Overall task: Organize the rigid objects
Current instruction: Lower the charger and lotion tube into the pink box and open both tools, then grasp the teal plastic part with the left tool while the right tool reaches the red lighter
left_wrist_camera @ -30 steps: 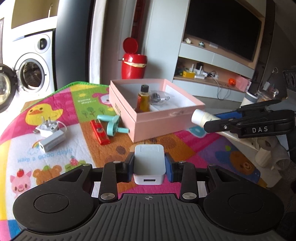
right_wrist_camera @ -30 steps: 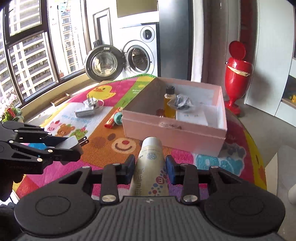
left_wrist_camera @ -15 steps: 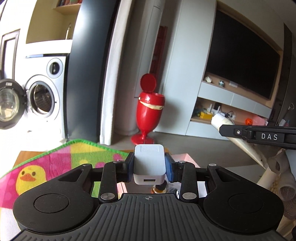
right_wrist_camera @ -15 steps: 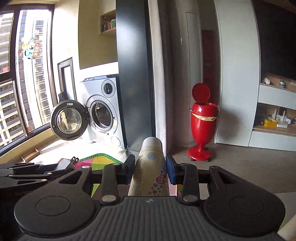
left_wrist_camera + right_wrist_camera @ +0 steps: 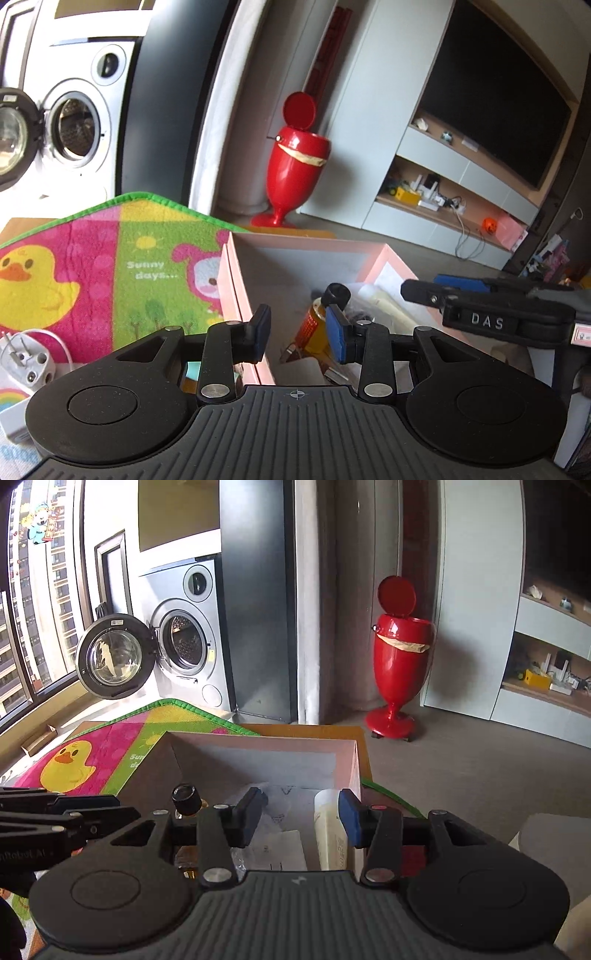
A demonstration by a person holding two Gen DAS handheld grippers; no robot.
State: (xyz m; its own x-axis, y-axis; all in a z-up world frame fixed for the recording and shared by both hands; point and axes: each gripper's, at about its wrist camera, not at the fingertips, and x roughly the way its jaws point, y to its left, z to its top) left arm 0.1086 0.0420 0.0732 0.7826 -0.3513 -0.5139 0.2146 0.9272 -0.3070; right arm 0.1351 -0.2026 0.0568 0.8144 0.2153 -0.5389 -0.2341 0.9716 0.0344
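The pink box (image 5: pixel 236 295) stands on the colourful mat (image 5: pixel 110 258); it also shows in the right wrist view (image 5: pixel 258 740). My left gripper (image 5: pixel 299 330) is open and empty over the box's left wall. An amber bottle with a black cap (image 5: pixel 317 325) stands inside, also seen from the right wrist (image 5: pixel 186 797). My right gripper (image 5: pixel 295 818) is open and empty above the box. A cream tube (image 5: pixel 330 834) lies inside against the right wall. The white cube charger is not visible.
A white plug with cable (image 5: pixel 24 363) and a white adapter (image 5: pixel 13 417) lie on the mat at left. Clear bags and paper (image 5: pixel 280 845) lie in the box. A red bin (image 5: pixel 397 657) and a washing machine (image 5: pixel 181 642) stand behind.
Both grippers came down over the box and opened. The left let go of the white cube charger; the right let go of the cream tube, which now lies in the box.
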